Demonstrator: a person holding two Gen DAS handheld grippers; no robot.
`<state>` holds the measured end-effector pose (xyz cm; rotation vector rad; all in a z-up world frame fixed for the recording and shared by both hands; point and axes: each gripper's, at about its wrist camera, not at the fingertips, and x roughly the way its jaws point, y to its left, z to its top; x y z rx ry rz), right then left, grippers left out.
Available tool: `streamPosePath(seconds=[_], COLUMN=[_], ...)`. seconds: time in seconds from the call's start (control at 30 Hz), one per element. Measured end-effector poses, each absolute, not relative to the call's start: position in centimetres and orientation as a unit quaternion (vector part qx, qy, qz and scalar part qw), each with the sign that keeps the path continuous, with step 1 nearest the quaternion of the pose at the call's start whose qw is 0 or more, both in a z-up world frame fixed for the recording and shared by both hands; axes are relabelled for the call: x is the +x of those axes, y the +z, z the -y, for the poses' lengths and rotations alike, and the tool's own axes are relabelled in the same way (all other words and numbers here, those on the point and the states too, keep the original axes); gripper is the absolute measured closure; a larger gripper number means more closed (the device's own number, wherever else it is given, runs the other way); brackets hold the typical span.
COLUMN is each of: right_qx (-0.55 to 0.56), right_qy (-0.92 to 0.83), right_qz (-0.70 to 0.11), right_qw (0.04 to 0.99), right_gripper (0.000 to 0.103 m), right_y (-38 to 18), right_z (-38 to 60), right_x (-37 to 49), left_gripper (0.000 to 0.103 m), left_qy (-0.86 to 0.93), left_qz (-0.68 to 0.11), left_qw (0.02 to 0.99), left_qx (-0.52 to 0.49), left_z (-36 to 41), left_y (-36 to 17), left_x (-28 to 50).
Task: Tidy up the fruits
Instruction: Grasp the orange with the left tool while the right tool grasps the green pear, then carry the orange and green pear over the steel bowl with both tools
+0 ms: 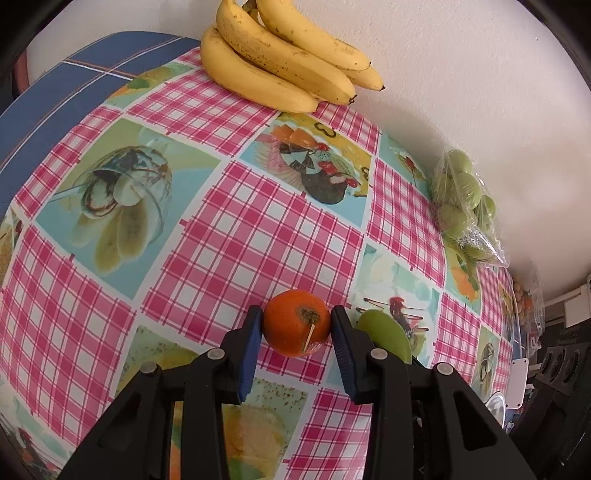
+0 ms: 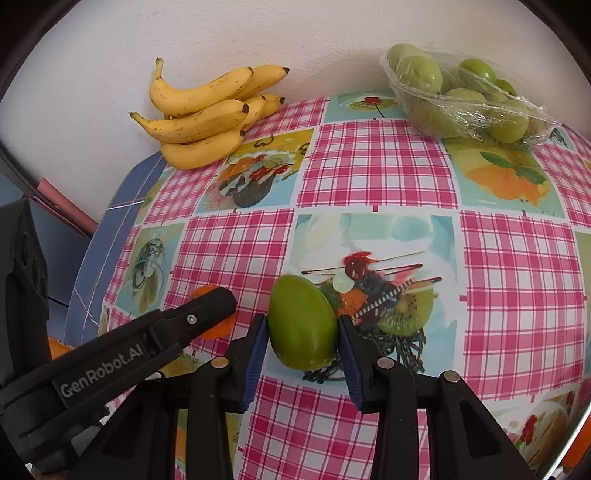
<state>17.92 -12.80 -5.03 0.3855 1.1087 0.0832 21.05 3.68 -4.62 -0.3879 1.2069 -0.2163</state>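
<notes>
My left gripper [image 1: 296, 325] is shut on an orange [image 1: 295, 322] just above the tablecloth; in the right wrist view the left gripper [image 2: 218, 306] covers most of the orange [image 2: 218, 330]. My right gripper [image 2: 302, 326] is shut on a green mango [image 2: 302, 328], which also shows in the left wrist view [image 1: 388, 332] right of the orange. A bunch of yellow bananas [image 1: 280, 55] [image 2: 207, 114] lies at the far edge by the wall. A clear wrapped tray of green fruits [image 2: 465, 96] [image 1: 461, 199] sits at the far right.
The table has a pink checked cloth with fruit pictures [image 1: 258, 229] [image 2: 369, 173], over a blue cloth [image 1: 74, 85] at the left edge. A white wall [image 2: 295, 33] stands behind. Dark appliances [image 1: 554, 369] are off the table's right end.
</notes>
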Motion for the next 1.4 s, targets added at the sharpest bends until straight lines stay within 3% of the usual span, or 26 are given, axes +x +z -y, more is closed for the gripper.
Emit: streamPosePath(seconds=[1.4], right_qx=[0.201], right_qy=[-0.009], right_qz=[-0.510], right_qw=[0.836], right_gripper=[0.063], right_y=[1.2], right_z=[17.7], right_x=[7.9], left_gripper=[0.064], left_qy=[-0.119], left_qz=[-0.524], left_qw=[0.837], left_qx=[-0.102], left_z=[-0.9], left_y=[3.0], left_x=[12.3])
